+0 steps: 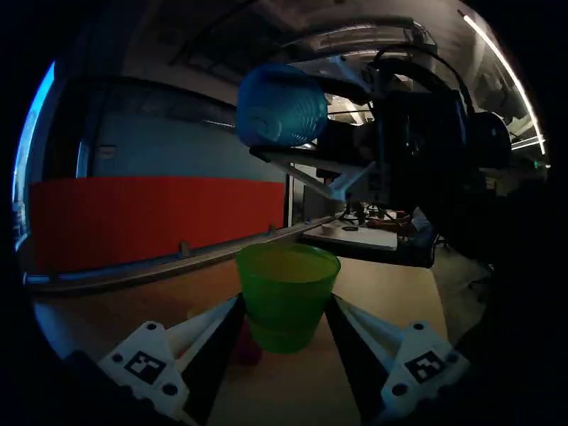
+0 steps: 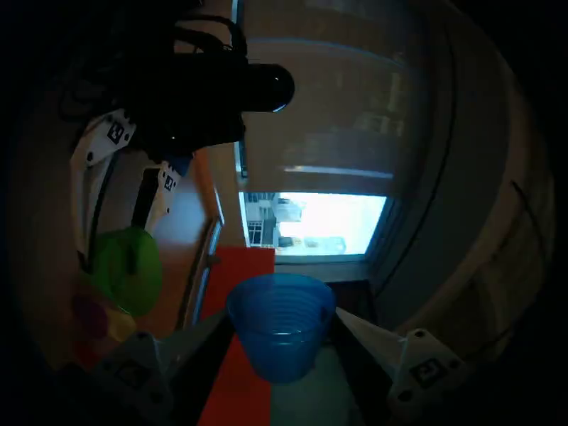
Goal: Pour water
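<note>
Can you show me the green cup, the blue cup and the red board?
green cup [image 1: 287,312]: left gripper view, wall below the rim.
blue cup [image 2: 280,362]: right gripper view, lower wall.
red board [image 1: 156,216]: left gripper view, middle of its face.

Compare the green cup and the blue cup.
Colour: one green cup, one blue cup. Pose: the green cup is upright; the blue cup is tipped sideways. Height: the blue cup is higher than the green cup. Shared: both are tapered cups, green in the left gripper, blue in the right gripper.
</note>
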